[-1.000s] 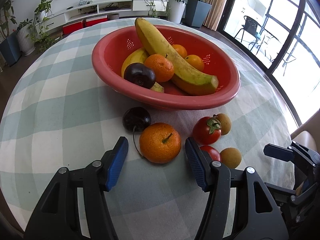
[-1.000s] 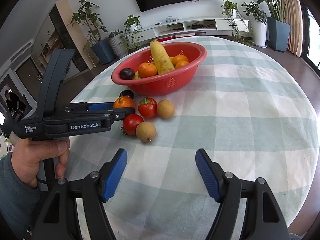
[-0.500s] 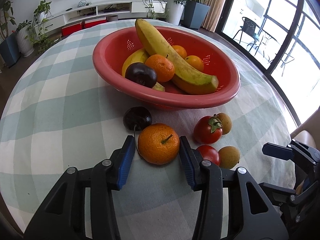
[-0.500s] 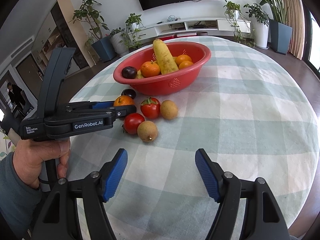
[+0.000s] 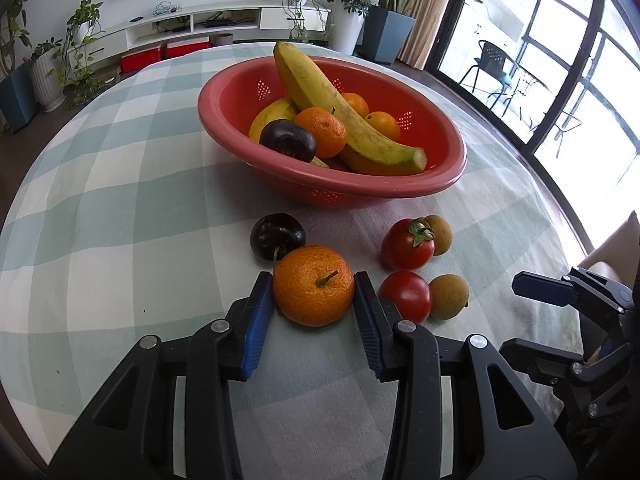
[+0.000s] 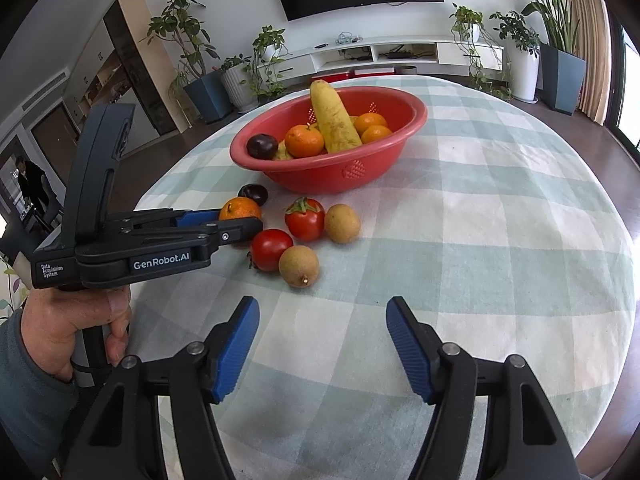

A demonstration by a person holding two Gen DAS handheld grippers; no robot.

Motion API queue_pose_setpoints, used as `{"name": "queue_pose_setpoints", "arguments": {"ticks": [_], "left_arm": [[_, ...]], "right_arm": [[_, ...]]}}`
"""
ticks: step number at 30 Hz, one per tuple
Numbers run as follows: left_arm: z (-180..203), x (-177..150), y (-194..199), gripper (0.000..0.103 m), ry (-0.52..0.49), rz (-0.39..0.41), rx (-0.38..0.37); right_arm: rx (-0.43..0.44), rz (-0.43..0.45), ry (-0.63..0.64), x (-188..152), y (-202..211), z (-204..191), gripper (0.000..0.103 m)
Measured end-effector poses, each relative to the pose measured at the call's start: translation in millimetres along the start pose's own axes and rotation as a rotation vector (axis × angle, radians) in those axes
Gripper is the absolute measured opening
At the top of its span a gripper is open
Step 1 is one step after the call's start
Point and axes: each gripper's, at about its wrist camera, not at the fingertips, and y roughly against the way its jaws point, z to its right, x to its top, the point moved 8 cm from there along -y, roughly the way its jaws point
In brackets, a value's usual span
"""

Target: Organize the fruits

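Since a second ago the left gripper (image 5: pixel 313 301) has drawn its blue fingers (image 5: pixel 256 320) in around the loose mandarin (image 5: pixel 313 285); the jaws have just been closing and both pads now press the fruit's sides, so it is clamped where it sits on the checked tabletop (image 5: pixel 120 208). The right gripper (image 6: pixel 322 344) has narrowed only a little: its fingers (image 6: pixel 236 346) stand well apart over bare cloth with nothing between them. Just behind the gripped mandarin, touching it or nearly so, lies a dark plum (image 5: pixel 277 236) with its stalk towards the orange fruit. To the right of the left gripper's right finger sits a red tomato (image 5: pixel 406 295), close against that finger, with a brown longan (image 5: pixel 449 295) beside it; farther back a second tomato with a green calyx (image 5: pixel 408 243) rests against another longan (image 5: pixel 440 234). Beyond this cluster stands the red colander bowl (image 5: pixel 360 196), holding a long banana (image 5: pixel 340 108) that leans over its far rim, a second banana underneath, three mandarins and another dark plum (image 5: pixel 288 139). In the right wrist view a hand (image 6: pixel 68 320) in a grey sleeve grips the handle of the left gripper, which reaches in from the left towards the mandarin. Behind the tabletop are potted plants, a low white media unit and a wall-mounted television.
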Motion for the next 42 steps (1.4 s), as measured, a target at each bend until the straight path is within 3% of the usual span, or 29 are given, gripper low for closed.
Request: {"name": "queue_pose_setpoints", "arguments": {"ticks": [21,28,33,37,42], "left_arm": [[30,-75,54,0.038,-0.073,0.013,-0.121],[47,-79,73,0.038,-0.135,0.083,-0.203],[54,-83,73,0.038,-0.165,0.072,-0.196],[50,-85,79,0.038,-0.145,0.067,-0.182],[38,-95,90,0.038,-0.054,0.072,-0.224]], "right_arm": [[-0.015,-0.017,0.038,1,-9,-12,0.07],[-0.015,-0.026,0.044,0,-12,-14,0.07],[-0.015,-0.023,0.057,0,-12,-16,0.07],[-0.012,-0.029,0.054,-1,-13,-17,0.07],[0.015,-0.03,0.081,0,-13,-30,0.07]]}}
